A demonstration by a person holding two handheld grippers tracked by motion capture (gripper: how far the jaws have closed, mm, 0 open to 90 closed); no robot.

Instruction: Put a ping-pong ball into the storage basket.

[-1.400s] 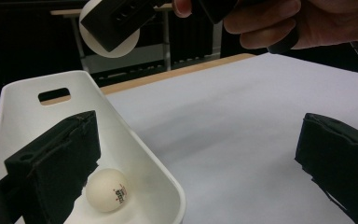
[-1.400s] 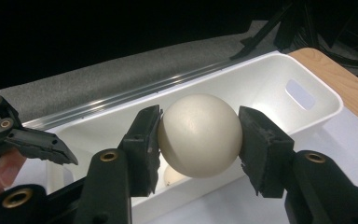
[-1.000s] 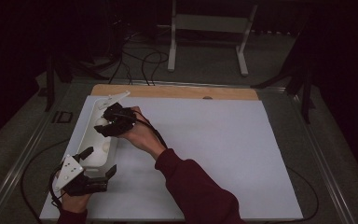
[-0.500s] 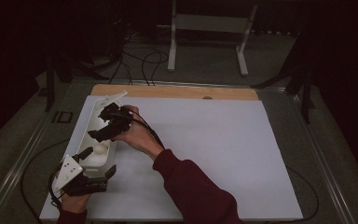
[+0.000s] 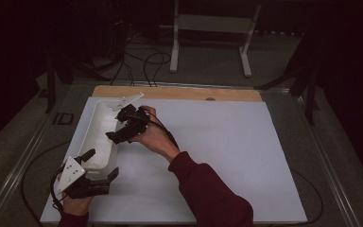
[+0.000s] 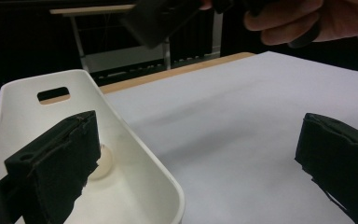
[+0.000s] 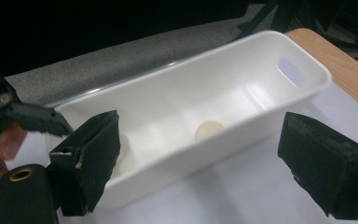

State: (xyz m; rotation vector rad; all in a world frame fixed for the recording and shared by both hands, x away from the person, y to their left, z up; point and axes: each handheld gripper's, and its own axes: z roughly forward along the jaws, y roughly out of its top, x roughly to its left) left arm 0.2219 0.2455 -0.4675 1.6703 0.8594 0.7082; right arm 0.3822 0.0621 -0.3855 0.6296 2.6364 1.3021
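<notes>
White oblong tub (image 5: pixel 96 137), smooth-walled with rounded corners and a slot handle cut in its far end wall (image 6: pixel 52 94); it lies lengthwise along the left edge of the white sheet (image 5: pixel 227 156) that covers the table, its far end near the bare wooden strip (image 5: pixel 179 93) at the table's back. Inside on the tub floor, a small pale round ball (image 7: pixel 209 130), seen in the right gripper view about midway along the length; a second pale rounded object (image 6: pixel 100 162) shows partly behind a jaw in the left gripper view, and whether it is the same ball cannot be told. To the right of the tub the sheet is bare across most of its width up to the right edge; beyond the table, dark floor with cables (image 5: pixel 146 61) and a white stand (image 5: pixel 210 33).

Left gripper (image 5: pixel 97 171), held at the tub's near end, jaws released and spread wide: one jaw reaches inside the tub just beside the near wall, the other stands outside over the bare sheet, so the tub's right wall runs between them; neither jaw is seen pressing the wall. Right gripper (image 5: pixel 125 127), carried by a hand with a dark red sleeve (image 5: pixel 208 194), hangs over the tub's right rim about midway along; jaws likewise released and wide apart, empty, the ball lying below and between them.
</notes>
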